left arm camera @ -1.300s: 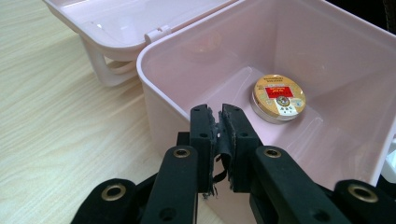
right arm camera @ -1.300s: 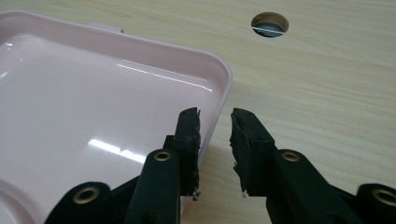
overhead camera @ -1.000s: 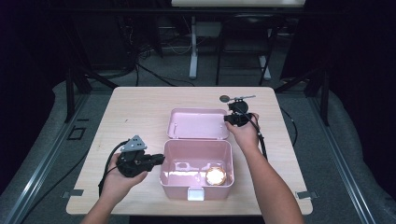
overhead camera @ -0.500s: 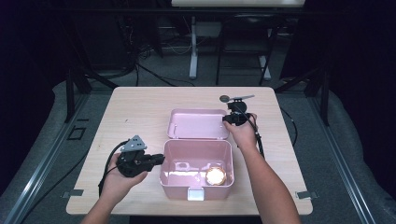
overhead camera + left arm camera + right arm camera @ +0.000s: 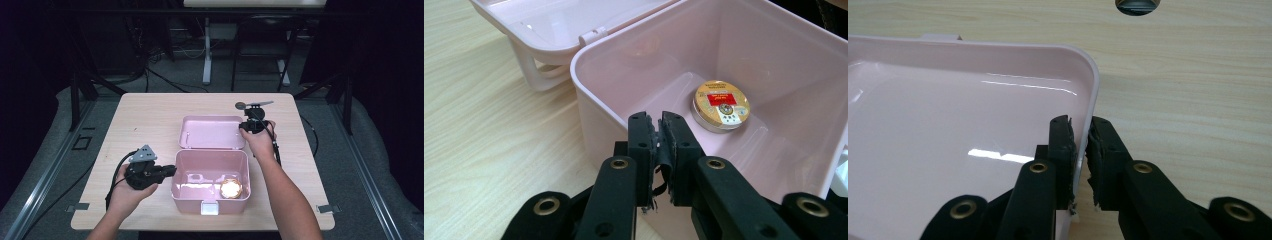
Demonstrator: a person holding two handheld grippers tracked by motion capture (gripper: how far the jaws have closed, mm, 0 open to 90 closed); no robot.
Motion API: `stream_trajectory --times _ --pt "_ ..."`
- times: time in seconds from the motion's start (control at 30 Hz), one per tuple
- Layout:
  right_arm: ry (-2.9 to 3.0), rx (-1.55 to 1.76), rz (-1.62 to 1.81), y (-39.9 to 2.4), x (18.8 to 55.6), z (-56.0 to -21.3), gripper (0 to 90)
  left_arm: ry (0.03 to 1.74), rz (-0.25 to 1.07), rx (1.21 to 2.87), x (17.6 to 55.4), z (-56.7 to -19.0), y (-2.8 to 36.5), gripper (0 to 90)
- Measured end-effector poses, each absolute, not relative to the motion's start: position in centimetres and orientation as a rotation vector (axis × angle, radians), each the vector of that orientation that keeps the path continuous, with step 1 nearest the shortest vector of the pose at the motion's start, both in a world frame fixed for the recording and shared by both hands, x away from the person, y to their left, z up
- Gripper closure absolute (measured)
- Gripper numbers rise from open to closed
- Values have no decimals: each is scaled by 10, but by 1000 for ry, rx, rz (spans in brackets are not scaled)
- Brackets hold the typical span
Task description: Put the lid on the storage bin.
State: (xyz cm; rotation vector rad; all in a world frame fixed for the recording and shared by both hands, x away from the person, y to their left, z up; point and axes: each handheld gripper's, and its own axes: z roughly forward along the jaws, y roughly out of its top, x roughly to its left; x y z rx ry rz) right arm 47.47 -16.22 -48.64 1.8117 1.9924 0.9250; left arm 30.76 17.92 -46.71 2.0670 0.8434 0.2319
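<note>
High view: fixed above the near edge, facing forward and down over the whole surface [image 5: 150,115]. Left tool view: close, facing into the pink box [image 5: 634,65]. Right tool view: close, on the lid [image 5: 948,125] rim. All views share box and lid.

Lab or recording studio, dark curtained surround, metal frame legs [image 5: 80,92], floor cables [image 5: 165,80], lone wooden table [image 5: 150,120]
</note>
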Motion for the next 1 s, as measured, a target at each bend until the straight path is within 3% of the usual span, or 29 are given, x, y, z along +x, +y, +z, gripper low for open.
stream_trajectory --times 1.0 --pt "1965 1804 935 -160 473 -475 839 845 234 2070 307 -467 179 837"
